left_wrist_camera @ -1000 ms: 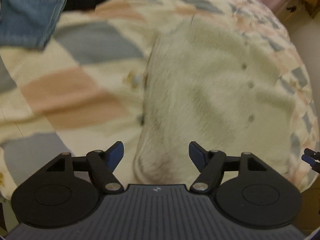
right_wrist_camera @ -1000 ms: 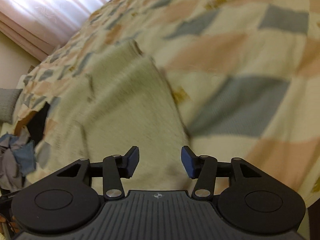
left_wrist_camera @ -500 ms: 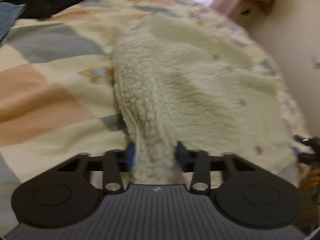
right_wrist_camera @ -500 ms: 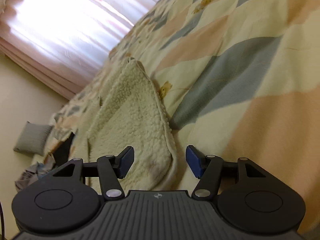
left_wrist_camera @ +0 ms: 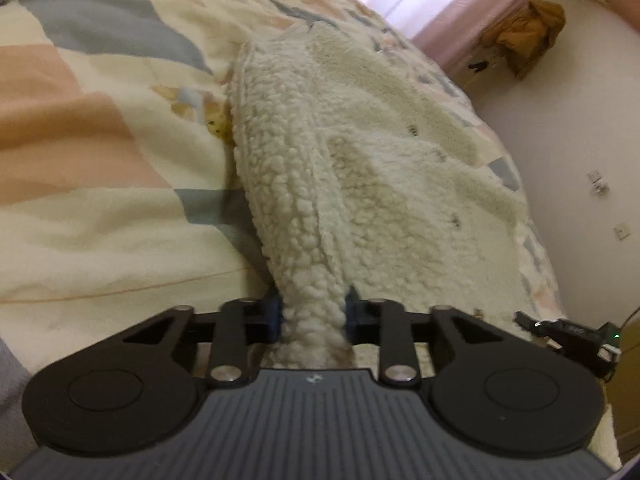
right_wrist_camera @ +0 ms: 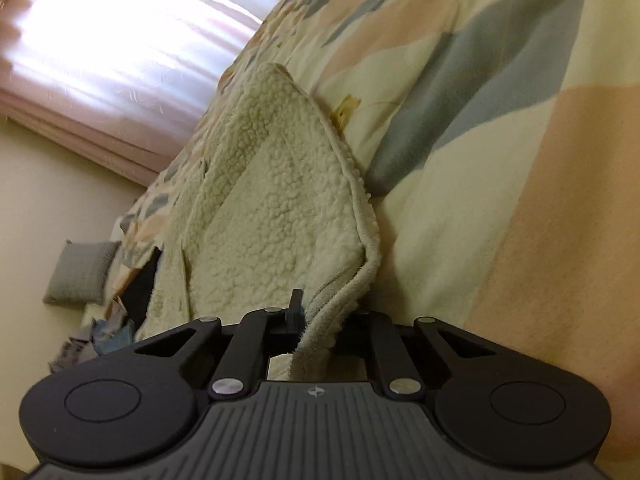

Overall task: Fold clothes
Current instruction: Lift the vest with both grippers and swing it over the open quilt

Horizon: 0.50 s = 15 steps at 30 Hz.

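Observation:
A cream fleece jacket [left_wrist_camera: 360, 168] with small buttons lies spread on the patchwork bed cover [left_wrist_camera: 100, 152]. My left gripper [left_wrist_camera: 314, 312] pinches a thick roll of the jacket's near left edge; its jaws are still closing and the blue pads press into the fleece. In the right wrist view the same fleece jacket [right_wrist_camera: 272, 208] runs away toward the curtain. My right gripper [right_wrist_camera: 320, 320] is shut on the thin hemmed corner at the jacket's near right edge, which stands up between the jaws. That right gripper's tip shows low at the right edge of the left wrist view.
The bed cover [right_wrist_camera: 500, 140] stretches wide to the right. A pink curtain [right_wrist_camera: 120, 40] fills the window. A grey cushion [right_wrist_camera: 80, 272] and a heap of clothes [right_wrist_camera: 96, 336] lie on the floor. A brown garment [left_wrist_camera: 524, 32] hangs by the wall.
Both grippers dropped to the jacket's near edge and shut: the left took hold of the fleece roll first, the right then shut on the hemmed corner.

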### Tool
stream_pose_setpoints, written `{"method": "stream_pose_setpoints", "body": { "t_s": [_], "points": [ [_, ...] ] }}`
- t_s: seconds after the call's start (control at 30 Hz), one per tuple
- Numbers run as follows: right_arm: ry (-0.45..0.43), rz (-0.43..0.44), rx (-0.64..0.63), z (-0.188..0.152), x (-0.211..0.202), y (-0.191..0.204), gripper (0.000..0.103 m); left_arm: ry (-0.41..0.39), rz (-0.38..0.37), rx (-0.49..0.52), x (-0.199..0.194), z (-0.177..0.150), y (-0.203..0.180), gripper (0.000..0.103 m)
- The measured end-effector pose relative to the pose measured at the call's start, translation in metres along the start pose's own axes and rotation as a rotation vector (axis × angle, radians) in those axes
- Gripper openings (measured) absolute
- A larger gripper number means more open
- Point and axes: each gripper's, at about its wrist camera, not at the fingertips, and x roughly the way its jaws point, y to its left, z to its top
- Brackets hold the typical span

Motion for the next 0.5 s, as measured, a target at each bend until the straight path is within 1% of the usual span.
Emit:
{"method": "stream_pose_setpoints", "body": {
  "t_s": [0.1, 0.13, 0.2, 0.23, 0.3, 0.33, 0.37, 0.4, 0.43, 0.47, 0.5],
  "points": [
    [-0.01, -0.01, 0.012, 0.002, -0.022, 0.014, 0.009, -0.019, -0.002, 0.004, -0.022, 0.0, -0.012, 0.019],
    [-0.021, -0.004, 0.011, 0.001, -0.034, 0.021, 0.009, -0.028, -0.017, 0.004, -0.032, -0.001, -0.016, 0.019],
    [-0.046, 0.0, -0.02, -0.003, -0.059, 0.033, 0.009, -0.047, -0.044, 0.005, -0.051, -0.005, -0.024, 0.02],
    [-0.053, 0.0, -0.033, -0.007, -0.068, 0.033, 0.009, -0.056, -0.044, 0.013, -0.059, -0.01, -0.026, 0.022],
    [-0.047, 0.009, -0.032, -0.016, -0.074, 0.017, 0.011, -0.058, -0.047, 0.006, -0.06, -0.025, -0.019, 0.034],
    [-0.042, 0.012, -0.025, -0.02, -0.073, 0.006, 0.012, -0.055, -0.052, -0.007, -0.057, -0.032, -0.012, 0.037],
    [-0.036, 0.013, -0.009, -0.025, -0.068, -0.007, 0.018, -0.043, -0.05, -0.053, -0.05, -0.041, -0.001, 0.047],
    [-0.027, 0.013, 0.025, -0.03, -0.064, -0.02, 0.021, -0.037, -0.054, -0.117, -0.045, -0.048, 0.01, 0.046],
    [-0.033, 0.012, 0.092, -0.036, -0.062, -0.032, 0.022, -0.047, -0.071, -0.192, -0.043, -0.055, 0.019, 0.046],
    [-0.046, 0.055, 0.138, -0.041, -0.062, -0.038, 0.027, -0.059, -0.087, -0.261, -0.042, -0.061, 0.027, 0.046],
    [-0.057, 0.093, 0.171, -0.044, -0.063, -0.042, 0.034, -0.084, -0.1, -0.266, -0.045, -0.063, 0.027, 0.046]
  ]
}}
